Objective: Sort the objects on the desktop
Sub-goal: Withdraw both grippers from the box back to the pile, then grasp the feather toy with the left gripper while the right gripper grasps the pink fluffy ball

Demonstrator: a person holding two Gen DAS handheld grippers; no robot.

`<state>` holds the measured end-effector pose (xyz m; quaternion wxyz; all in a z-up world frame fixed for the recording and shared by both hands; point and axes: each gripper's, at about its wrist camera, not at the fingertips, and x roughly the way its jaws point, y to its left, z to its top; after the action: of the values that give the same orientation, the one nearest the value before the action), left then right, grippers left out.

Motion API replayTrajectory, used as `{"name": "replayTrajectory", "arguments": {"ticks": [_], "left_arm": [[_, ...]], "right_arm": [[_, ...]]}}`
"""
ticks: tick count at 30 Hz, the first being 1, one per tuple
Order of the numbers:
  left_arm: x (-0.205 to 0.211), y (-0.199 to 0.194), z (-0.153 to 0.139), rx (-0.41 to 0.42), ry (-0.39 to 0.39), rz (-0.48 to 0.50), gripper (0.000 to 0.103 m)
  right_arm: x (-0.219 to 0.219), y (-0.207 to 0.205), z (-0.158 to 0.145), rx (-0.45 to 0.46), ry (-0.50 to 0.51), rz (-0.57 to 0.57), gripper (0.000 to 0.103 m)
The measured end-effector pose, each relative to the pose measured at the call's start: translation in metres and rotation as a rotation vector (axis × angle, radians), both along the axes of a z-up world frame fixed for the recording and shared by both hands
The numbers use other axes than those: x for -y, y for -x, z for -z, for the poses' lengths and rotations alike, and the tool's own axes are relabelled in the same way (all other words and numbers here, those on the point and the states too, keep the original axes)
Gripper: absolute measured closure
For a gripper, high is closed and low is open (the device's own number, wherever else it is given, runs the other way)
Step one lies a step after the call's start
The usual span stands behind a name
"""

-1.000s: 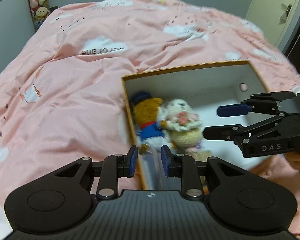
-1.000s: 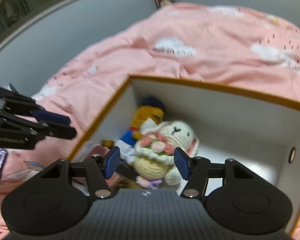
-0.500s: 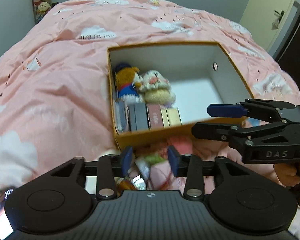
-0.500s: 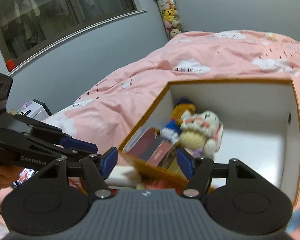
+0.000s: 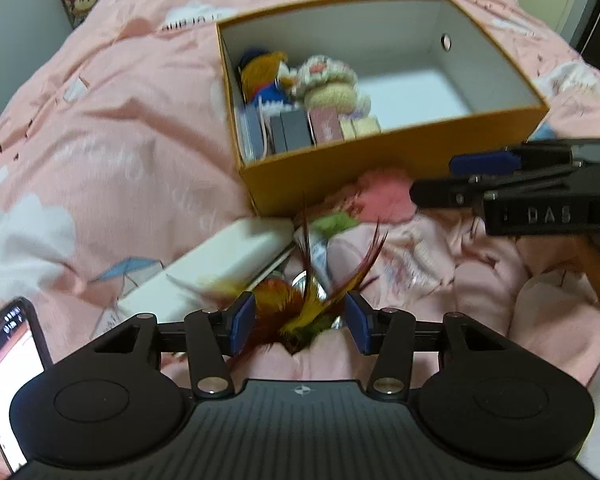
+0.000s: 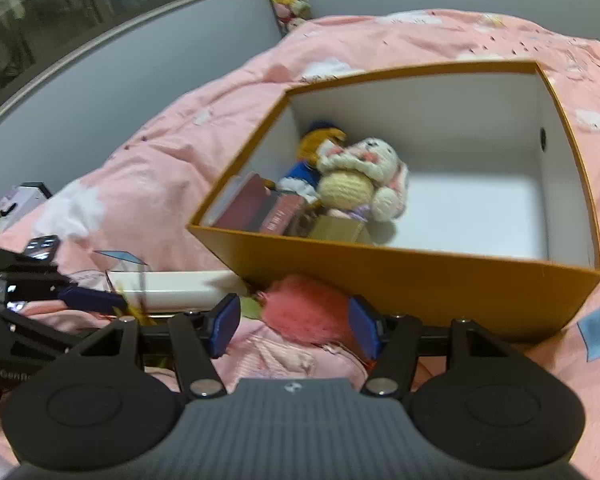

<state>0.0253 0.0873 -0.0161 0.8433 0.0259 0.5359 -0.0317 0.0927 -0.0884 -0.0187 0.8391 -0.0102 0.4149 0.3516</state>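
Note:
An orange box stands on the pink bedcover. At its left end are a duck plush, a crochet bunny and a row of small boxes. In front of the box lies a pile of loose things. My left gripper is low over a feathered toy; its jaws are opening, the feathers lie between them and the pads do not press. My right gripper is open around a pink fluffy ball without squeezing it. It also shows from the side as the right gripper.
A long white box lies left of the pile, against the orange box's corner. A lit phone rests at the near left. A small green thing and crumpled pink cloth sit in the pile. The right half of the orange box has bare floor.
Both grippers drew back from above the box and sank toward the pile in front of it. The left jaws widened, and the feathered toy now sits between them.

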Motion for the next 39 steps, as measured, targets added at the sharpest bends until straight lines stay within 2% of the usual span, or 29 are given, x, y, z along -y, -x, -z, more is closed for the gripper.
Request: {"name": "replayTrajectory", "arguments": {"ticks": [4,11,13,15,18,19,20,22,24,25,31,39], "left_arm": [[-0.004,-0.002,0.012,-0.043,0.024,-0.011,0.046],[-0.014,-0.005,0.017,-0.045,0.064,-0.035,0.048],[-0.017,-0.008,0.019,-0.046,0.079,-0.049,0.062],[-0.022,-0.009,0.021,-0.043,0.093,-0.073,0.067],[-0.027,-0.011,0.023,-0.024,0.116,-0.093,0.081],[-0.029,-0.012,0.023,-0.013,0.126,-0.102,0.088],[-0.03,-0.012,0.023,-0.005,0.131,-0.109,0.09],[-0.033,-0.012,0.021,0.014,0.14,-0.126,0.099],[-0.036,-0.012,0.019,0.032,0.153,-0.142,0.103],[-0.037,-0.012,0.017,0.042,0.164,-0.15,0.103],[-0.041,-0.01,0.006,0.082,0.199,-0.18,0.103],[-0.043,-0.005,-0.02,0.159,0.241,-0.174,0.103]], "right_arm": [[-0.007,-0.004,0.01,-0.03,0.03,0.008,0.04],[-0.017,-0.018,0.025,-0.105,0.028,0.005,0.041],[-0.02,-0.022,0.028,-0.118,0.028,0.01,0.044],[-0.022,-0.026,0.032,-0.135,0.026,0.016,0.046],[-0.024,-0.032,0.038,-0.155,0.018,0.029,0.053],[-0.025,-0.033,0.041,-0.158,0.014,0.039,0.058],[-0.024,-0.035,0.043,-0.165,0.009,0.044,0.068],[-0.023,-0.038,0.045,-0.179,-0.01,0.048,0.075],[-0.02,-0.037,0.043,-0.165,-0.028,0.049,0.088],[-0.019,-0.035,0.041,-0.145,-0.035,0.05,0.101],[-0.018,-0.025,0.03,-0.089,-0.034,0.028,0.103],[-0.012,-0.005,0.005,0.009,-0.053,-0.004,0.103]]}}
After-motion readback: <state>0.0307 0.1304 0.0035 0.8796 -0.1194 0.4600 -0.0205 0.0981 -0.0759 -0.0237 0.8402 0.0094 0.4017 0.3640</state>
